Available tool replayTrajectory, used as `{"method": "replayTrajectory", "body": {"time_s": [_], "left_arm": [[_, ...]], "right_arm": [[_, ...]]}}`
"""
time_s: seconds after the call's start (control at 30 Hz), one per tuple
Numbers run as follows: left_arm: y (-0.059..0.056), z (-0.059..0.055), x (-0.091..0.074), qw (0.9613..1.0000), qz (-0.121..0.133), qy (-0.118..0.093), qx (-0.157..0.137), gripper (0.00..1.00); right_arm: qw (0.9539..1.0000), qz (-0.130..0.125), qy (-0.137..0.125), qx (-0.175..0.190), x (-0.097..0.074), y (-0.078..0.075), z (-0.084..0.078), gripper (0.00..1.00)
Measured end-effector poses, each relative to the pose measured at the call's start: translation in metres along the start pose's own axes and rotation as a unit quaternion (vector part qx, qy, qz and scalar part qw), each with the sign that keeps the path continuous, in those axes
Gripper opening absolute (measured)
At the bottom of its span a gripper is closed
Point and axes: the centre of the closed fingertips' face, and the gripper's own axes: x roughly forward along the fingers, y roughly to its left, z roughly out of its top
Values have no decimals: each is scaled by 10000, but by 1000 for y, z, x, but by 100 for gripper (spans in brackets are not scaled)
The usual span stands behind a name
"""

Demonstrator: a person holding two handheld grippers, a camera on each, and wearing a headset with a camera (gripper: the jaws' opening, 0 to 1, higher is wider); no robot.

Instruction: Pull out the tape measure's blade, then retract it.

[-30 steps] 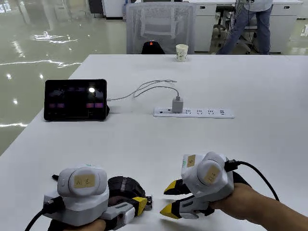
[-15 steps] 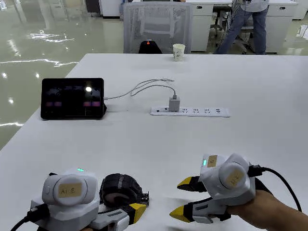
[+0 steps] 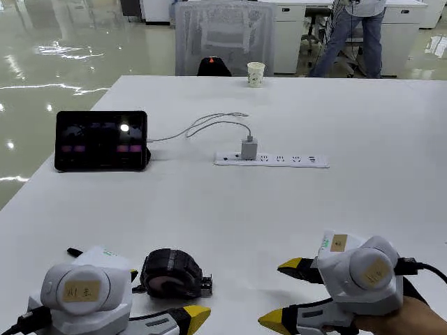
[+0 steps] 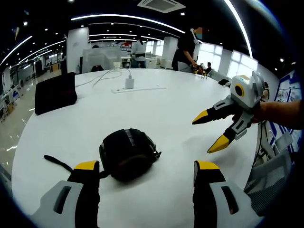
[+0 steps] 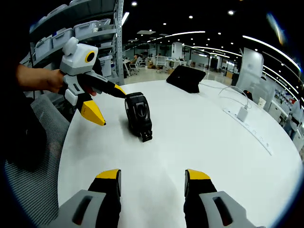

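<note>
glossy pale floor (image 3: 49,77) throws back the ceiling lights, and a person (image 3: 353,31) in jeans stands by white cabinets at the far side. our white counter (image 3: 363,202) takes up most of the head view, with a grey mesh chair (image 3: 223,35) at its far edge. on the left of the counter a black tablet (image 3: 101,139) stands propped, its dark screen showing dim purple patches we cannot read. a white power strip (image 3: 271,160) lies near the middle, apart from the tablet. a white cable (image 3: 202,125) loops from the tablet to a charger (image 3: 248,148) plugged into the strip's left end.

near us the left claw (image 5: 108,105) is released, its yellow-tipped jaws spread wide with nothing gripped. the right claw (image 4: 205,136) is likewise released, jaws parted over bare counter, apart from the left one. the black tape measure (image 3: 172,273) rests on the counter near the front edge, just ahead of the left claw and close by one jaw tip; we cannot tell whether they touch. its blade is wound in, with the end hook (image 3: 206,283) at the case mouth facing the right claw. a black strap (image 4: 56,162) trails off the other side.

a paper cup (image 3: 256,74) with a faint green print stands at the far edge. each claw's housing carries a tan sticker (image 3: 82,291) with handwriting too small for us to read.
</note>
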Motion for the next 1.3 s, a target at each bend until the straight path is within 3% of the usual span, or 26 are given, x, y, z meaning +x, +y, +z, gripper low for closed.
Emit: {"method": "replayTrajectory", "body": {"time_s": [0.17,0.37,0.6,1.3], "left_arm": [[-2,-2,-4,9999,-72,-26,129,79],[-3,-5,-8,9996,-129,-7,262,84],[-1,-7,-14,9995,-153,-92,247,89],[-12,-6,-29,9975,-413,-281,496,97]], "right_arm": [[9997,-160,-98,141,-8,0,-3,57],[9989,-255,-219,319,-18,2,-4,56],[9978,-407,-307,424,-27,3,-8,62],[9921,-855,-513,759,-54,6,-21,79]]}}
